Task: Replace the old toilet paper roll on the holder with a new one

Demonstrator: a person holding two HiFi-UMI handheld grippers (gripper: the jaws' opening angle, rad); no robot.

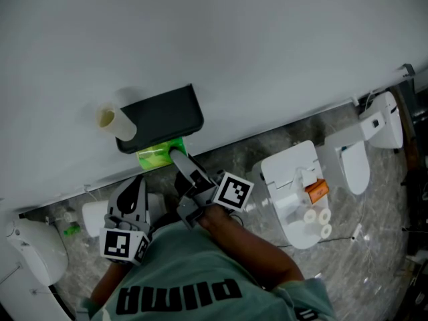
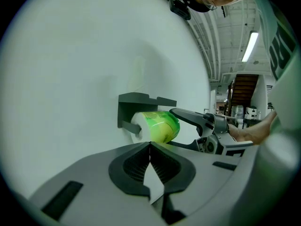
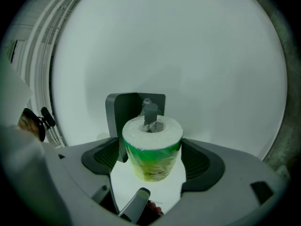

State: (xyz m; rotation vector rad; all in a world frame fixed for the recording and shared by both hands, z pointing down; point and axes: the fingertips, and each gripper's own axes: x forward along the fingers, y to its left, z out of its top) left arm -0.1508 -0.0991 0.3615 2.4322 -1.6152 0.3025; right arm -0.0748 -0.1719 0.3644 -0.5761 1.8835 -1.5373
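Observation:
A dark grey holder is fixed to the white wall. The new roll in green wrapping sits under it, and my right gripper is shut on this roll. In the right gripper view the new roll is threaded on the holder's rod, with my right gripper pressed on both its sides. A small pale old roll rests on the holder's top at its left end. My left gripper hangs below and left of the holder, shut and empty. Its view shows the left gripper, the green roll and the holder.
On the marble floor to the right stands a white toilet with an orange item and small white rolls on its top. Another white toilet stands further right. More white fixtures are at the lower left.

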